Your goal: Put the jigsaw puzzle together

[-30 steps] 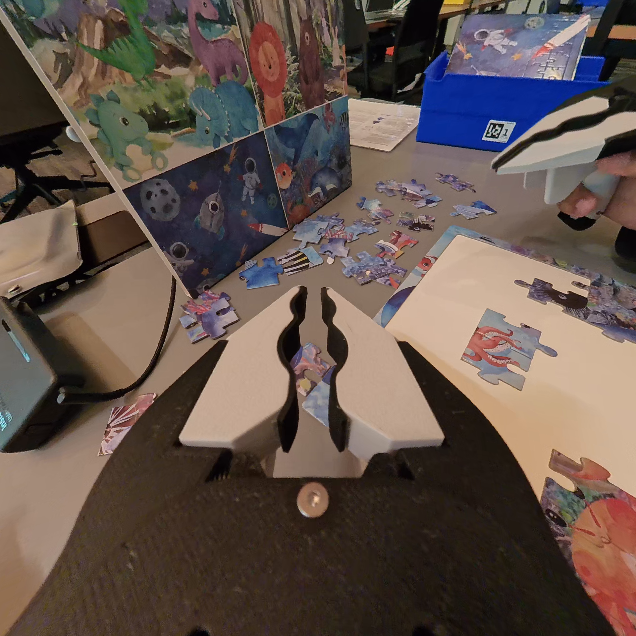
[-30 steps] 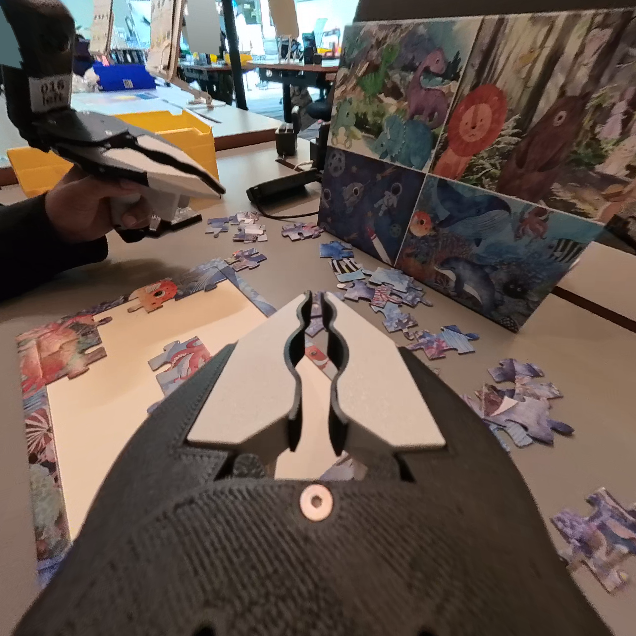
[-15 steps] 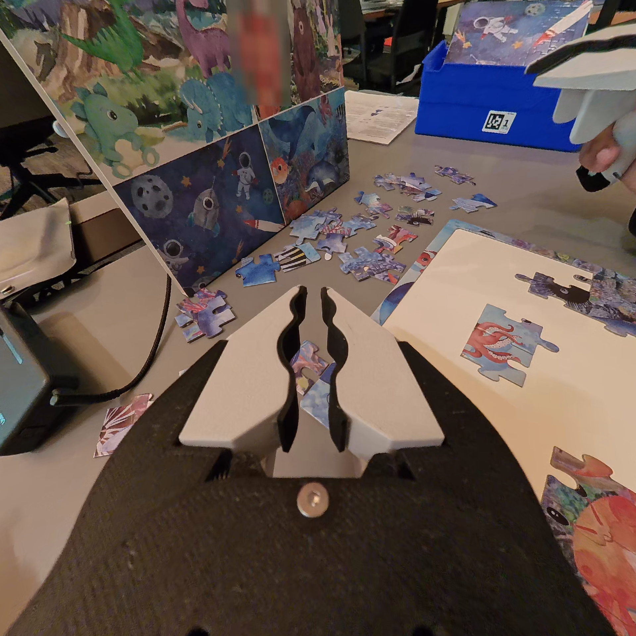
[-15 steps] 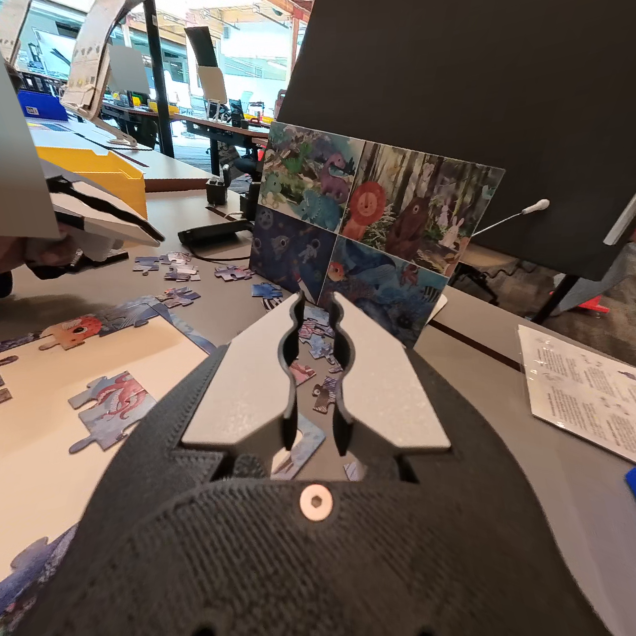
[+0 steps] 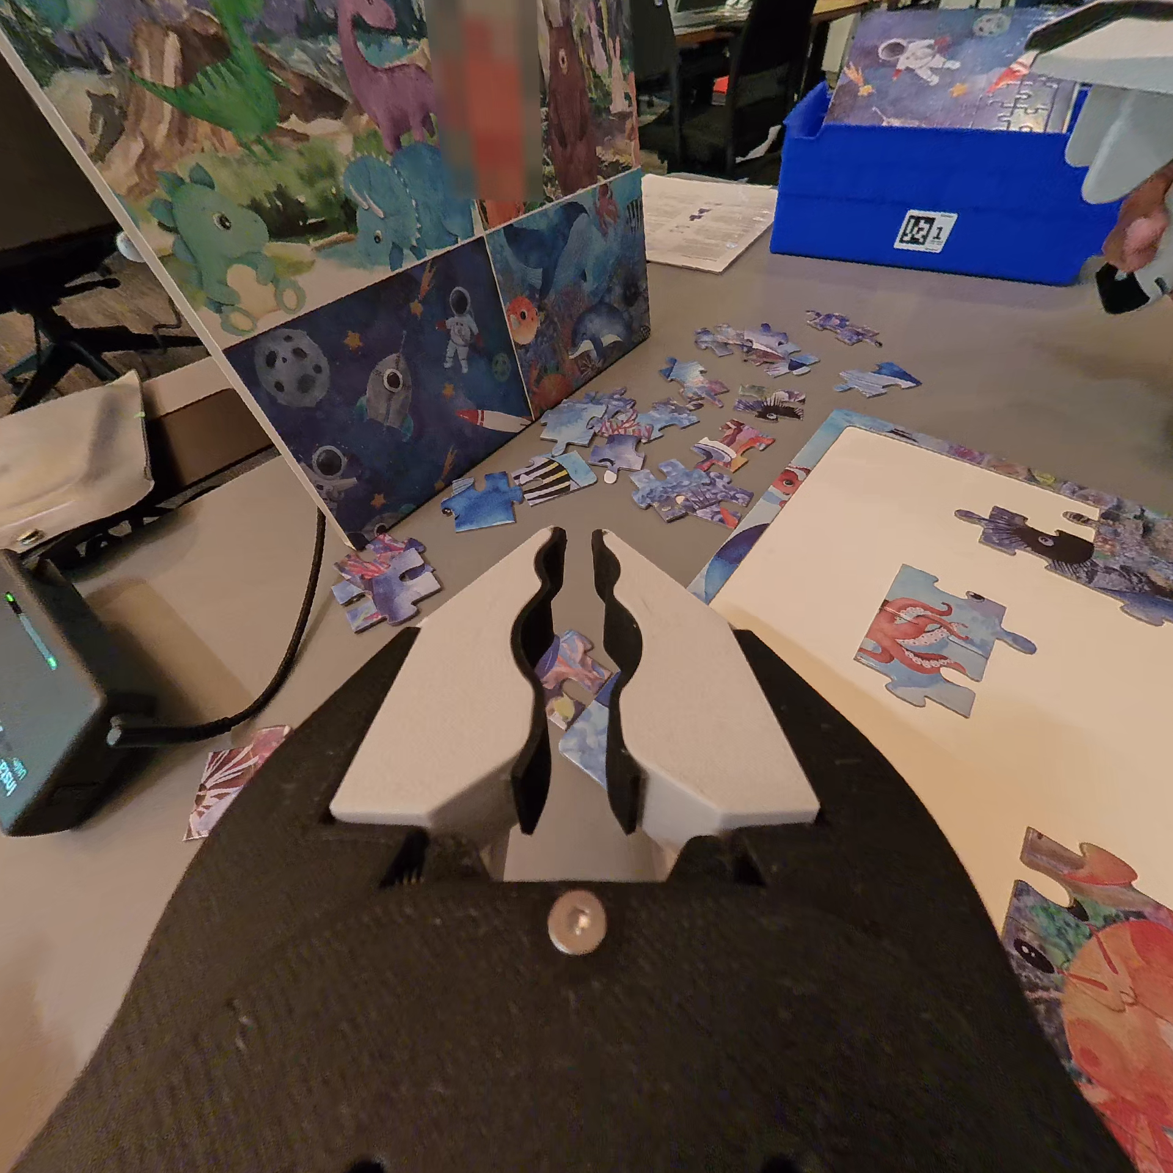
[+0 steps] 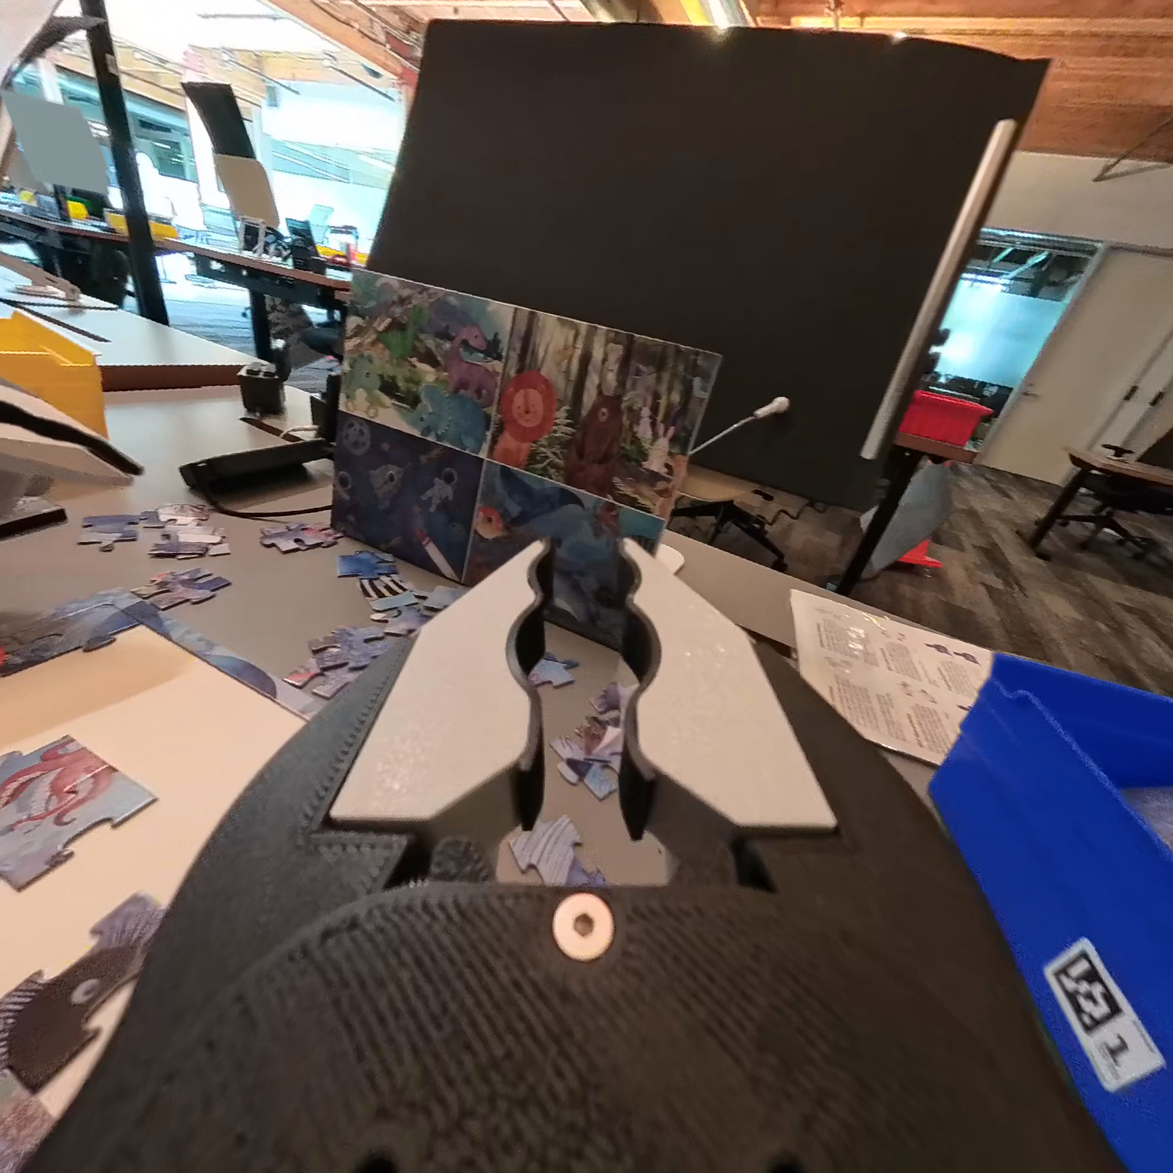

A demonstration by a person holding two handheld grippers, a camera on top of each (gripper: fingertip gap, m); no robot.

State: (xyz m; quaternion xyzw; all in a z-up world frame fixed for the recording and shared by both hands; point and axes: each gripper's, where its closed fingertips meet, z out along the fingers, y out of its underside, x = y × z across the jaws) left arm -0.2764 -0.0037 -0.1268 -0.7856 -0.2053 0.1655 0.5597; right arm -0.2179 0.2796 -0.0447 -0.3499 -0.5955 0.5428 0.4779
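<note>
Left gripper (image 5: 577,539) hovers low over the surface (image 5: 222,635), jaws narrow with a slim gap, holding nothing; a couple of loose pieces (image 5: 574,673) lie on the surface under the gap, not gripped. Right gripper (image 6: 584,552) is lifted high and pointed at the reference picture board (image 6: 527,438), jaws a bit more apart, also empty; small pieces (image 6: 593,730) show through the gap below it.

Puzzle tray (image 5: 857,508) sits right of the left gripper, cream base mostly bare. Border bits are in along its edges, an octopus piece (image 5: 927,641) lies alone mid-tray, a dark fish section (image 5: 1066,546) at the far edge, an orange fish section (image 5: 1117,990) at the near right. Likely early in the job.

Scattered pieces (image 5: 685,431) are spread face-up between board and tray, probably so patterns can be matched. The board is propped upright at the far left, likely as a guide. Blue bin (image 5: 939,184) far right holds another puzzle picture. A printed sheet (image 5: 698,222) lies beside it. A black device (image 5: 44,711) with cable sits near left.

Next move is probably picking one loose piece; thin flat pieces will be hard to pinch off the surface.
</note>
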